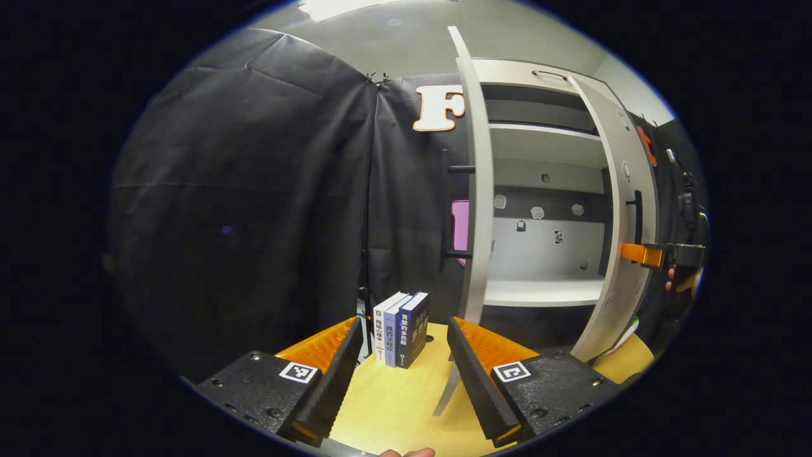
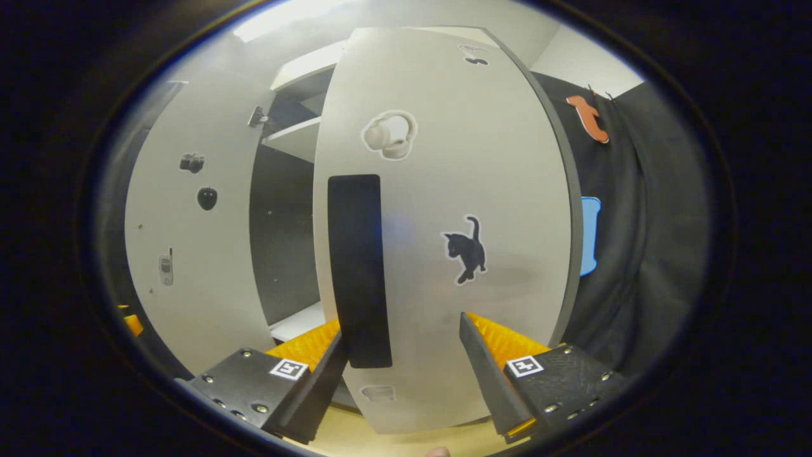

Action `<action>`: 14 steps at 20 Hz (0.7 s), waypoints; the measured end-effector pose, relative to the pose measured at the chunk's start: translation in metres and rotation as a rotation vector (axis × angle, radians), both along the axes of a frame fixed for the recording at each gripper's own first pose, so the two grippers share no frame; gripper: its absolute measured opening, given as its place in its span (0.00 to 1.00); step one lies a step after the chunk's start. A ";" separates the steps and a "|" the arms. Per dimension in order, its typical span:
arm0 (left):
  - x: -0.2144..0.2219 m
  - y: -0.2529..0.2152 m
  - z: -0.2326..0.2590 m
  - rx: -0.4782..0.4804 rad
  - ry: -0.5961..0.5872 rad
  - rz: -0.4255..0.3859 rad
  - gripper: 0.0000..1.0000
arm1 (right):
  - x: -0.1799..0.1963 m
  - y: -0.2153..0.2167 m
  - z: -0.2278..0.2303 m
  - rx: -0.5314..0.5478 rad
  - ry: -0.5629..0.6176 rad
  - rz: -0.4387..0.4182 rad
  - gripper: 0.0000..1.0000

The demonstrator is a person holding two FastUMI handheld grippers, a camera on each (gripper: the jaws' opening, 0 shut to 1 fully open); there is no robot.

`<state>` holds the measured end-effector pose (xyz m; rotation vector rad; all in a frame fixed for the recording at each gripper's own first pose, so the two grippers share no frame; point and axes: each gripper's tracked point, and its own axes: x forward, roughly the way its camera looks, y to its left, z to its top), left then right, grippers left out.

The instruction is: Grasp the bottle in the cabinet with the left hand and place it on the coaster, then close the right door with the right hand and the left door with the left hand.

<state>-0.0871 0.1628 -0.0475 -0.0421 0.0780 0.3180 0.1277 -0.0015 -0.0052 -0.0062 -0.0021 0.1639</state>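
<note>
Wooden tabletop [image 1: 406, 406]; right claw [image 2: 403, 355] agape at right door [image 2: 444, 222].

right door [image 2: 444, 254]: smooth matt pale board, glossy stickers | door handle [image 2: 358, 273]: matt black | left door [image 1: 477, 190]: same matt board | bench [image 1: 399, 400]: smooth light wood | books [image 1: 403, 327]: glossy paper covers | booth wall [image 1: 254, 190]: creased matt black cloth | left tool [image 1: 399, 381]: ribbed pads, rough matt plastic bodies

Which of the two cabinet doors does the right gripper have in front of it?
The right door, the one with the cat sticker; its dark handle stands between the open right gripper fingers. The left door hangs farther off.
</note>
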 end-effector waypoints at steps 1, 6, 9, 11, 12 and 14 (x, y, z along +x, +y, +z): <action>0.003 0.006 0.001 -0.004 -0.005 -0.002 0.86 | 0.005 0.002 0.000 -0.004 0.000 -0.007 0.98; 0.020 0.028 0.007 -0.027 -0.009 -0.027 0.86 | 0.024 0.011 0.001 -0.005 -0.014 -0.055 0.98; 0.029 0.036 0.010 -0.041 -0.012 -0.059 0.86 | 0.037 0.014 0.000 -0.005 -0.023 -0.085 0.98; 0.036 0.039 0.013 -0.053 -0.024 -0.084 0.84 | 0.045 0.015 0.000 -0.002 -0.026 -0.101 0.98; 0.041 0.039 0.014 -0.055 -0.026 -0.097 0.86 | 0.046 0.017 0.000 -0.002 -0.027 -0.109 0.98; 0.048 0.039 0.017 -0.051 -0.030 -0.123 0.84 | 0.051 0.017 0.001 -0.004 -0.032 -0.129 0.98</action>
